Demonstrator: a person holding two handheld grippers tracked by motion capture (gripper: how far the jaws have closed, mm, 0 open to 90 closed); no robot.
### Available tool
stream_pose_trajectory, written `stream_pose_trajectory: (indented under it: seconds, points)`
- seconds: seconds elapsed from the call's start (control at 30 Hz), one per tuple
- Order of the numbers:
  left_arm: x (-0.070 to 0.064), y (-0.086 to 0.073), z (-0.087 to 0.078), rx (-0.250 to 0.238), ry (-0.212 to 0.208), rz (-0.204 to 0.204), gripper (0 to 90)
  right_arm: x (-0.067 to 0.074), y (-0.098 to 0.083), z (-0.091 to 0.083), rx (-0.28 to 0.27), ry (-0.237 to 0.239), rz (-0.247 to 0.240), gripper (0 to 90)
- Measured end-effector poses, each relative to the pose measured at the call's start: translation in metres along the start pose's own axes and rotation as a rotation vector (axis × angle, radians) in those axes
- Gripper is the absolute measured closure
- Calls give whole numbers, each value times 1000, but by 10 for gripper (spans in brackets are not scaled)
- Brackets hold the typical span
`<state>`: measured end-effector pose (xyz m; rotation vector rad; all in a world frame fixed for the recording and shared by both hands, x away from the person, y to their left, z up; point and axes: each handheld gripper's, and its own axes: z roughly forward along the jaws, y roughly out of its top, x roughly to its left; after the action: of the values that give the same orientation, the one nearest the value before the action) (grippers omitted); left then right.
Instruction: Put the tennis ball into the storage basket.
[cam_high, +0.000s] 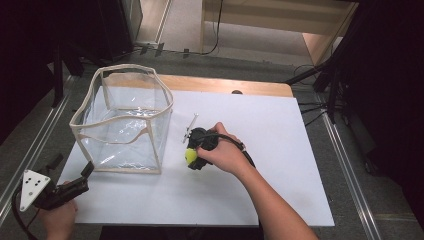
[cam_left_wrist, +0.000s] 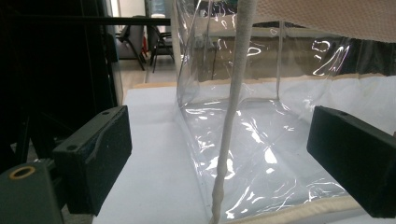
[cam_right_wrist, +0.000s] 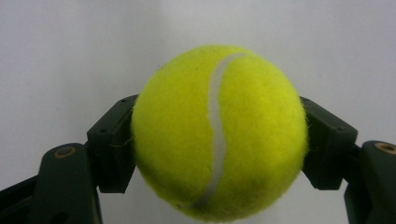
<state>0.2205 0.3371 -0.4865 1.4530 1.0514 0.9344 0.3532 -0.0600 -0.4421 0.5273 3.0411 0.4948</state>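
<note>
A yellow-green tennis ball (cam_right_wrist: 219, 133) with a white seam sits squeezed between the two black jaws of my right gripper (cam_right_wrist: 219, 140), above the white table top. From above, the same ball (cam_high: 191, 156) shows at the tip of my right gripper (cam_high: 192, 157), just right of a clear plastic bag (cam_high: 122, 122) with cream piping that stands open. My left gripper (cam_high: 89, 169) rests at the bag's near left corner, jaws wide apart. In the left gripper view the bag's piped corner edge (cam_left_wrist: 231, 116) stands between the pads (cam_left_wrist: 95, 149) without touching them.
A white board (cam_high: 240, 190) covers a wooden table top. A thin metal rod (cam_high: 190, 127) lies just behind the right gripper. Metal rails run along both table sides, and dark equipment stands at the left and right.
</note>
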Motion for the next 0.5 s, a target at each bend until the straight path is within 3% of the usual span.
stream_pose_trajectory:
  seconds: [0.5]
  points:
    - [0, 0, 0, 2, 3, 2, 69, 2, 26, -11, -30, 26, -27, 238]
